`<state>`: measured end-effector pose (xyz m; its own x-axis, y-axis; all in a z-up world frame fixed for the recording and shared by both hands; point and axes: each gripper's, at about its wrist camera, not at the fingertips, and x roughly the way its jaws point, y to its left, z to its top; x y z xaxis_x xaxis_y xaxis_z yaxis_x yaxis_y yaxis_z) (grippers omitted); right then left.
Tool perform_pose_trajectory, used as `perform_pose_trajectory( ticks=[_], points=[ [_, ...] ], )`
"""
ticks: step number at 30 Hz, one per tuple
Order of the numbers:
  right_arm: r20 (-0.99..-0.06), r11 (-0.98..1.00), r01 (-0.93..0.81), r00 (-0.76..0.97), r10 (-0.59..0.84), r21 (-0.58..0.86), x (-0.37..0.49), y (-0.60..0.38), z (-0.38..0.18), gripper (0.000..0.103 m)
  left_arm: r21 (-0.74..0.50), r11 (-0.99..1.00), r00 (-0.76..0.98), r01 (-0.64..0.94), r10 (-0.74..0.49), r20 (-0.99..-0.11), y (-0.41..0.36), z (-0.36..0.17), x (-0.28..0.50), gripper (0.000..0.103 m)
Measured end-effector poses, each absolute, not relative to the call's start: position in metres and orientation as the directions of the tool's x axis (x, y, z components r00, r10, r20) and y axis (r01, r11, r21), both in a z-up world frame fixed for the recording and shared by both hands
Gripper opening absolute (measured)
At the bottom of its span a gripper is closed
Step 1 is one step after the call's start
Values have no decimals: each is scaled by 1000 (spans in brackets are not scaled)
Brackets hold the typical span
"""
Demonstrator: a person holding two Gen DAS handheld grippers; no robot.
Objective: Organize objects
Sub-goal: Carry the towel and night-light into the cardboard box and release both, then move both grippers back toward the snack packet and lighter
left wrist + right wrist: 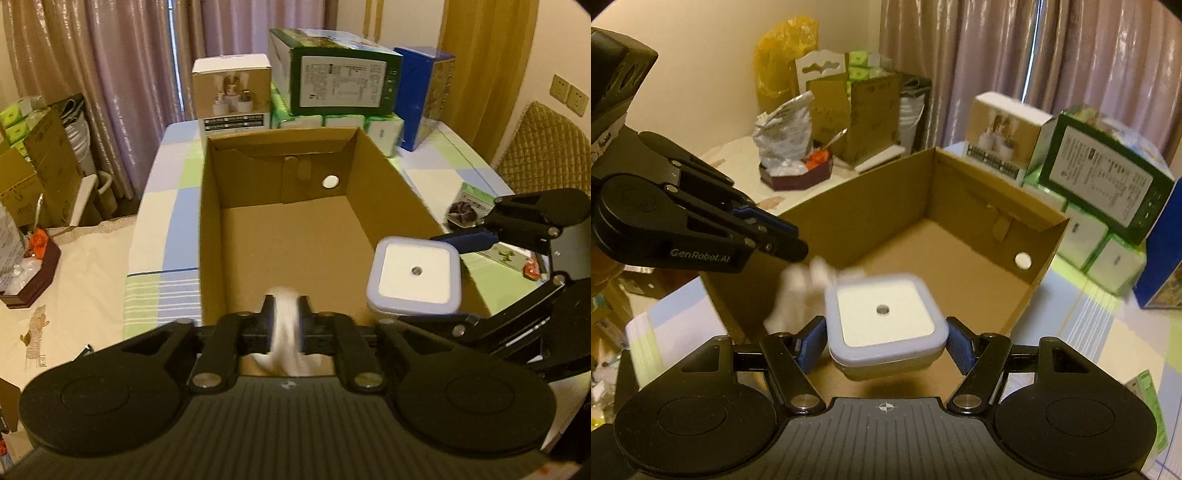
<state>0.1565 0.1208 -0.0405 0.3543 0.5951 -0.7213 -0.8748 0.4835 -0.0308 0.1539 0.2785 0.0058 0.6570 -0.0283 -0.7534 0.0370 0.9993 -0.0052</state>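
the cardboard box (280, 236) sits open-topped on the checked tablecloth (162, 206), and as far as both wrist views show its floor is bare, so nothing has yet been organized into it. the left gripper (284, 325) hangs just over the near wall of the box at about 6 o'clock in its own view; its fingers look drawn in narrow around a blurred white soft thing (286, 332), but in the right wrist view that same white thing (805, 291) appears smeared just beyond the fingertips, so i cannot tell whether it is clamped or already let go. the right gripper (886, 341) holds a square white container (886, 317) with a pale lilac rim, its blue pads (958, 349) pressed to the two sides, and carries it above the near right corner of the box, at about 4 o'clock in the left wrist view. my judgement is that the task is at its early stage: two things are on their way in and neither rests inside yet. what looks left is to lower and release both, then deal with the small items lying on the cloth at 3 o'clock beyond the box wall, such as a green-and-white packet (476, 201). the stacked boxes (332, 74) at 12 o'clock may or may not belong to the job.
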Motion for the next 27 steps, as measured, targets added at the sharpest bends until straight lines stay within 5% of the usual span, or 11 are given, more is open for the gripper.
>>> perform_pose_trajectory(
  ticks=[4, 11, 27],
  points=[
    [-692, 493, -870, 372, 619, -26, 156, 113, -33, 82, -5, 1000, 677, 17, -16, -735, 282, 14, 147, 17],
    [-646, 543, -839, 413, 642, 3, 145, 77, -6, 87, -30, 1000, 714, -8, -16, -700, 273, 36, 120, 27],
    [-594, 827, -550, 628, 503, 119, 54, -100, 12, 98, -62, 996, 793, 60, -85, -603, 184, 80, 55, 81]
  ],
)
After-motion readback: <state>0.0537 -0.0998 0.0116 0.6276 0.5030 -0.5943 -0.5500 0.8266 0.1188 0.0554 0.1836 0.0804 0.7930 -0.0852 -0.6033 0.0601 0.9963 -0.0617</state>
